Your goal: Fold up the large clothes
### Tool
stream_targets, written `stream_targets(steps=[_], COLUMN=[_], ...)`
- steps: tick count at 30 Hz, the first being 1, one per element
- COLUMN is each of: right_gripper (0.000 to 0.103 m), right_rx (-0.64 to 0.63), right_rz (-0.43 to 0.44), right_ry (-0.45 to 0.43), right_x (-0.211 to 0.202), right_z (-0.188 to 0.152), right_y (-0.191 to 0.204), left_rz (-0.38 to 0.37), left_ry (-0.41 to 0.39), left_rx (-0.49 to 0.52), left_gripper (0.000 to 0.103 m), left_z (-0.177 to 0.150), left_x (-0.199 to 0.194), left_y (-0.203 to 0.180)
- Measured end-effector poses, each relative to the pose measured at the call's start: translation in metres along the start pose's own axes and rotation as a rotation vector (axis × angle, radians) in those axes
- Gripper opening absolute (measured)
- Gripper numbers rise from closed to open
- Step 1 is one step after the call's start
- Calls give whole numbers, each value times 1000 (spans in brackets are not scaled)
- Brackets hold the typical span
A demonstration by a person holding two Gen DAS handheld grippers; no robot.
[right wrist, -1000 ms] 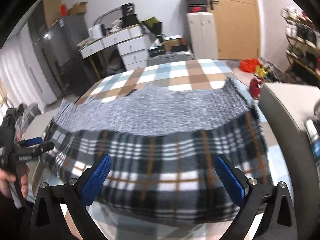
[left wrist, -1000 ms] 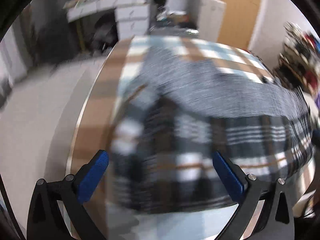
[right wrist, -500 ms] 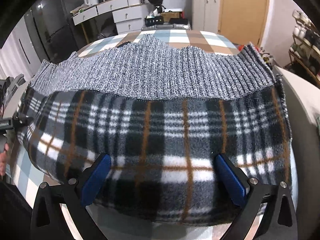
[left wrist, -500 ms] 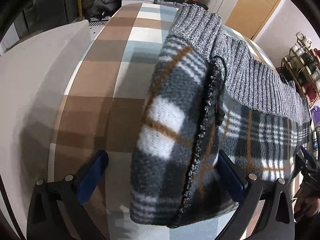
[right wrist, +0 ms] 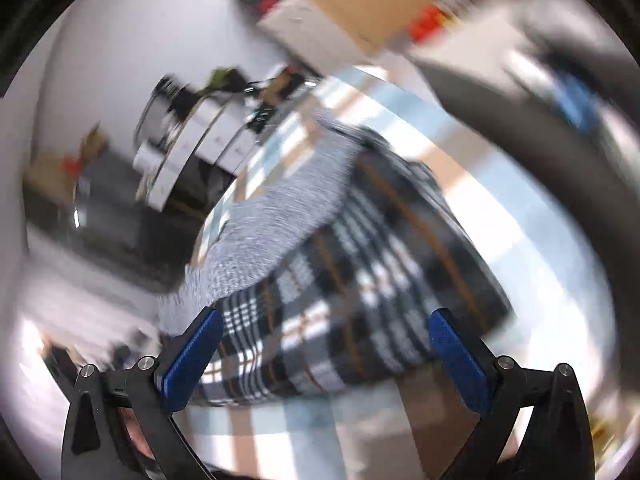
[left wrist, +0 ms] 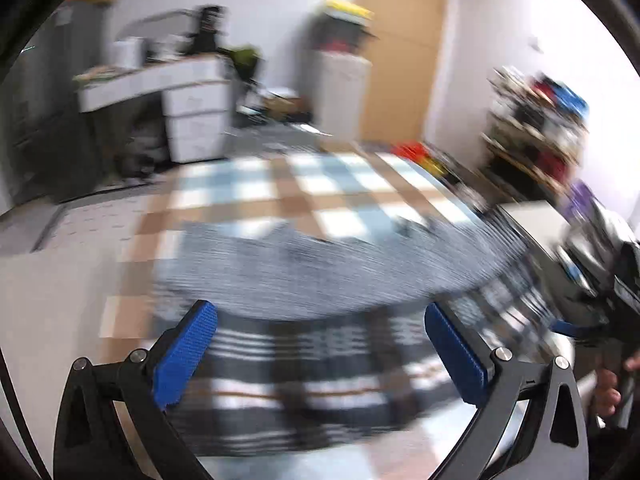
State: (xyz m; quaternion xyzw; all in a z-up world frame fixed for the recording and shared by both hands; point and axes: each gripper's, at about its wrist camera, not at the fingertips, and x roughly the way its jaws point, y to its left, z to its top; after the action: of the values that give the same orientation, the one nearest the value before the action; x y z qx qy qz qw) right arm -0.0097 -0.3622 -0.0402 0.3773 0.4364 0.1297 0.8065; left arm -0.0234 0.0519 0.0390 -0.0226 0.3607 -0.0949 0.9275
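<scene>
A folded plaid garment (left wrist: 320,364) in black, white and orange with a grey knit band (left wrist: 320,268) lies on the checked tablecloth (left wrist: 304,188). My left gripper (left wrist: 320,352) is open and empty, above the garment's near edge. In the right wrist view the same garment (right wrist: 360,292) and its grey band (right wrist: 276,224) lie tilted in a rolled, blurred frame. My right gripper (right wrist: 324,356) is open and empty over the garment's near edge. The right gripper also shows at the far right of the left wrist view (left wrist: 616,300).
White drawers and a cluttered desk (left wrist: 188,96) stand beyond the table, with a white cabinet (left wrist: 340,92) and a wooden door (left wrist: 400,48) behind. A crowded shelf (left wrist: 536,120) stands at the right. A grey surface (right wrist: 520,60) lies beside the table.
Both grippers have pulled back and swung quickly; both views are now blurred. The left view turned from the garment's end to its long side. The right view rolled sideways. The garment stays folded on the table.
</scene>
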Motion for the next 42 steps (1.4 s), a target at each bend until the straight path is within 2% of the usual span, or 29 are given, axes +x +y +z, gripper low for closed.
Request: stream_targets(steps=[1,2,4,5,8,11,13,14,16,18,21,22,23,24,26,28,31,34,38,40,42], right_gripper=[103,103,103,103,103,103,103,103,103,103,101,90,70,62,38,22,18,15,13,14,17], right_rx=[64,112,142,144,130,158,165,157,141,92,65,69,70,63,50,27,-11,-60,-202,-263,-225], right_rz=[33,37,22,22,-1,6,11,4,-20,-83,-108,-114,-119,-126,-139,-152,-132,-121,-72,-84,-88], right_ry=[17,44,61,62,45,59,62,64,46,15,-3,-13,-20,-25,-44,-67,-99,-132,-206,-217,-184], right_x=[1,4,9,11,16,24,30,34,37,41,46,44,42,39,35,30,24,18,-1,-3,5], right_z=[-3,-8,-5,-3,3,6,7,9,12,16,20,20,21,21,21,21,21,18,10,5,6], right_y=[-11,-21,-30,-31,-30,-31,-28,-26,-22,-15,-12,-13,-13,-14,-15,-15,-9,2,31,41,33], left_rz=[-48,-78,-177,-199,-214,-232,-240,-240,-215,-170,-94,-83,-81,-87,-102,-108,-88,-94,-113,-105,-102], left_ry=[36,58,174,221,275,314,335,344,358,355,349,346,345,345,347,353,349,351,353,354,355], left_rx=[16,20,45,69,111,52,33,33,57,129,231,238,232,219,201,209,248,243,240,250,253], left_gripper=[102,102,101,101,101,101,101,101,101,101,101,101,101,101,101,101,101,101,101,101,101], left_z=[-1,-2,-10,-18,-17,-15,-14,-14,-17,-21,-30,-31,-32,-32,-32,-33,-38,-37,-35,-36,-36], left_x=[11,20,37,40,57,63,66,79,80,83,80,78,77,75,72,72,69,72,73,71,72], left_y=[-18,-19,-41,-47,-48,-42,-38,-33,-35,-43,-59,-60,-60,-59,-56,-58,-64,-63,-61,-62,-63])
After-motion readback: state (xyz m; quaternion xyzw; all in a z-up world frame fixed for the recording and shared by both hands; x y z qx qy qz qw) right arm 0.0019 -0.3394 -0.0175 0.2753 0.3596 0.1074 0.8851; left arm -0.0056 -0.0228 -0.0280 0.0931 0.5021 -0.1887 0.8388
